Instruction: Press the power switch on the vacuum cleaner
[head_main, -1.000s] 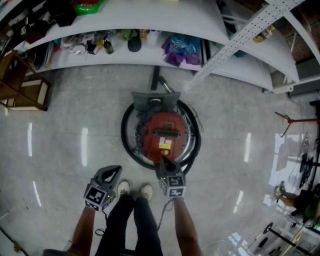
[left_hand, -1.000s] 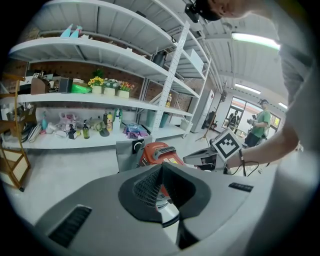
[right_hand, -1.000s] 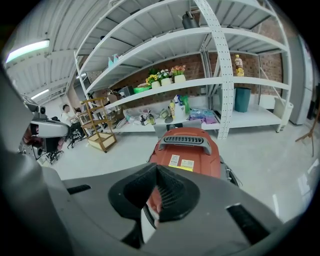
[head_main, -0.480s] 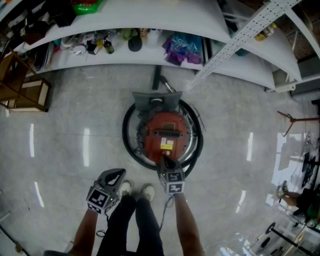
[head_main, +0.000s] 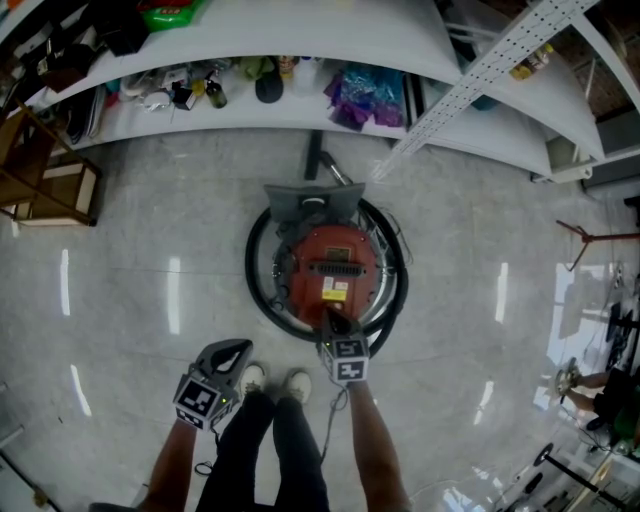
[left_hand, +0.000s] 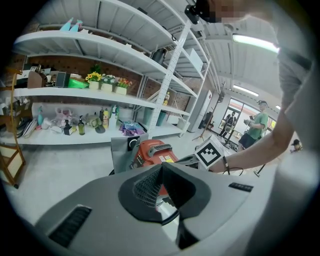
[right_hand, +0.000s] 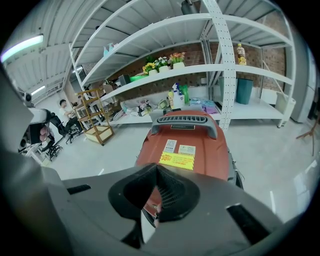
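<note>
A red vacuum cleaner (head_main: 332, 272) stands on the floor with a black hose (head_main: 256, 290) coiled round it. My right gripper (head_main: 328, 319) is shut, and its tips rest over the near end of the red body. In the right gripper view my right gripper (right_hand: 157, 168) points at the vacuum cleaner (right_hand: 205, 155), just below its yellow label (right_hand: 176, 160). The switch itself is hidden under the jaws. My left gripper (head_main: 242, 346) is shut and empty, held to the left, away from the vacuum. Past the shut left gripper (left_hand: 161, 165), the left gripper view shows the vacuum cleaner (left_hand: 152, 149).
White shelving (head_main: 300, 110) with bottles and a purple bag (head_main: 362, 98) runs behind the vacuum. A grey box (head_main: 310, 203) stands at its far side. At the far left is a wooden rack (head_main: 50, 180). The person's feet (head_main: 270, 381) are between the grippers.
The right gripper has edged slightly forward onto the vacuum's near end. The left gripper has drifted a little toward the person.
</note>
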